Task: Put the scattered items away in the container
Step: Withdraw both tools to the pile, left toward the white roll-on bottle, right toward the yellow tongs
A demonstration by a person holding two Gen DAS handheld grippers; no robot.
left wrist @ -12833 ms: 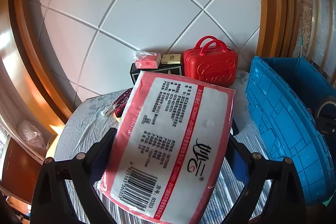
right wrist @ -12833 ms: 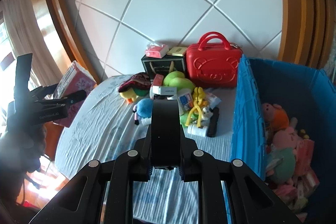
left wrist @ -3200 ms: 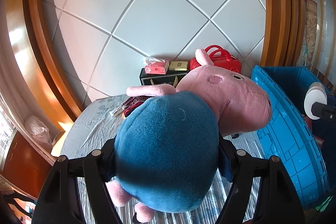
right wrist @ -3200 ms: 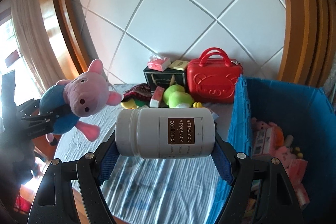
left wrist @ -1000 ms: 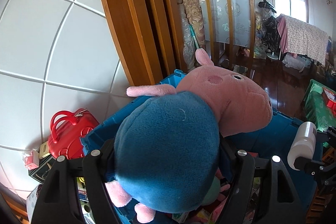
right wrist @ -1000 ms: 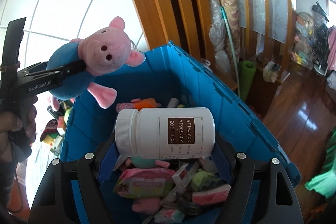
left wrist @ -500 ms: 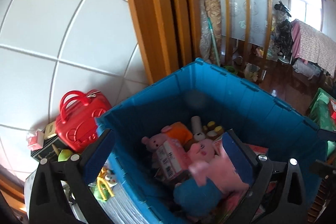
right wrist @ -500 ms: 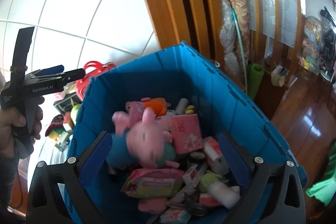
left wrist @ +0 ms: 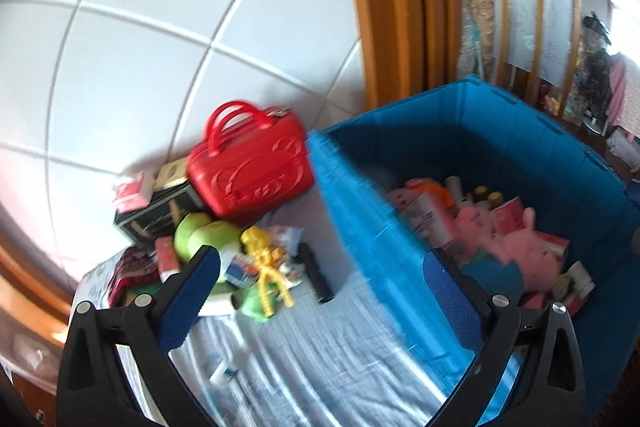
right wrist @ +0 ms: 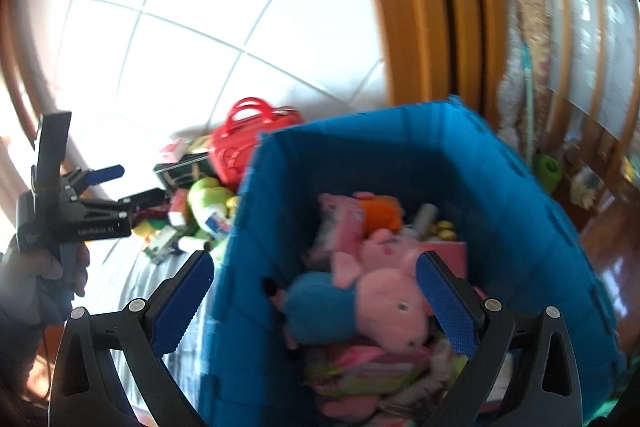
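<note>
The blue crate point(left wrist: 360, 211) point(right wrist: 248, 227) stands at the right end of the table and holds several items. The pink pig plush with a blue body point(right wrist: 360, 303) point(left wrist: 520, 259) lies on top inside it. My left gripper point(left wrist: 320, 291) is open and empty over the table beside the crate's left wall; it also shows in the right wrist view point(right wrist: 128, 183). My right gripper point(right wrist: 316, 295) is open and empty above the crate. Scattered items lie on the table: a yellow figure point(left wrist: 266, 263), a green plush point(left wrist: 200, 235) point(right wrist: 208, 199), a black bar point(left wrist: 316, 279).
A red handbag case point(left wrist: 248, 167) point(right wrist: 240, 143) and a black box point(left wrist: 160, 215) stand against the white tiled wall. A small white item point(left wrist: 224, 375) lies on the striped cloth point(left wrist: 300, 355). Wooden door frames rise behind the crate.
Both grippers have swung left from over the crate towards the table. The pig plush has settled in the crate. The views are motion-blurred.
</note>
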